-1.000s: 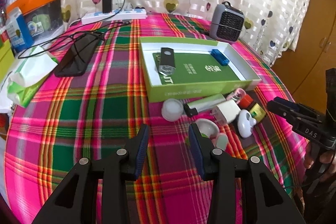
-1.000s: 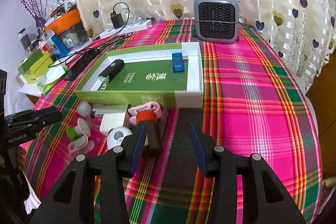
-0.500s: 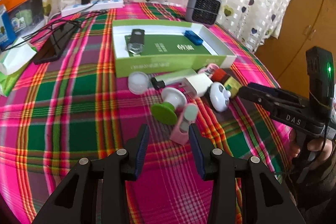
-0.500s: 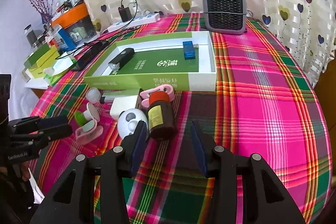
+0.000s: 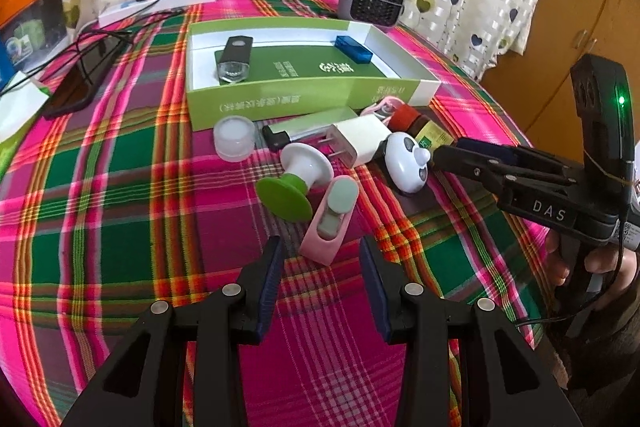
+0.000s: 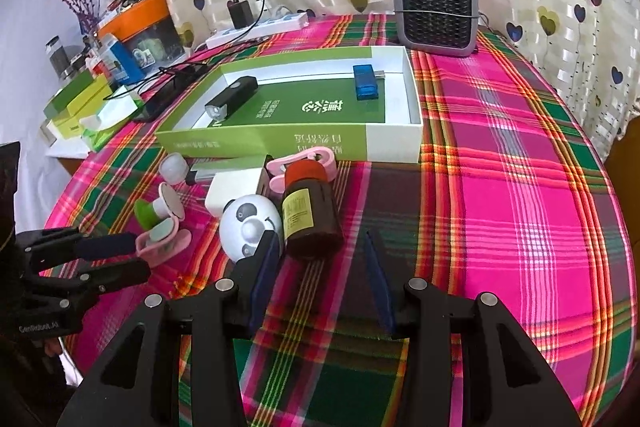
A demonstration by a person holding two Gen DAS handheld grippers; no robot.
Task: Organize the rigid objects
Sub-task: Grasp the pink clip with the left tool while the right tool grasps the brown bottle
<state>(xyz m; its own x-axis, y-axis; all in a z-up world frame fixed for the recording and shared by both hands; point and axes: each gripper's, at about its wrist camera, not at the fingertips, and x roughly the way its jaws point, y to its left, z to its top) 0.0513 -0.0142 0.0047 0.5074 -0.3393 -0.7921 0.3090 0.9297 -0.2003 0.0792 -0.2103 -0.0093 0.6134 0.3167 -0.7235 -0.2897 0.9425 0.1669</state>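
Nearest in the left wrist view, the left gripper point(image 5: 322, 267) is held with its jaws parted and empty, lined up on the pink clip point(image 5: 330, 217), whose near end lies just ahead of the fingertips. In the right wrist view, the right gripper point(image 6: 318, 267) is likewise spread and empty, and the brown bottle point(image 6: 310, 217) with its red cap is seen lying just ahead of the gap, touching nothing of the jaws as far as can be told.

Beyond these, a cluster is left loose on the plaid tablecloth point(image 6: 520, 187): a panda-faced white gadget point(image 6: 250, 227), a green-and-white suction piece point(image 5: 294, 183), a white charger point(image 5: 360, 141), a round translucent cap point(image 5: 235, 139) and a second pink clip point(image 6: 304, 163).

Farther still, the green box point(image 5: 304, 97) is seen holding only a black flashlight point(image 5: 235, 61) and a blue stick point(image 5: 354, 49). The task is therefore judged barely begun, with most pieces yet to be boxed.

Compared with a second ago, both grippers have been brought closer and lower, each now aimed at its own object; the jaw openings are unchanged.
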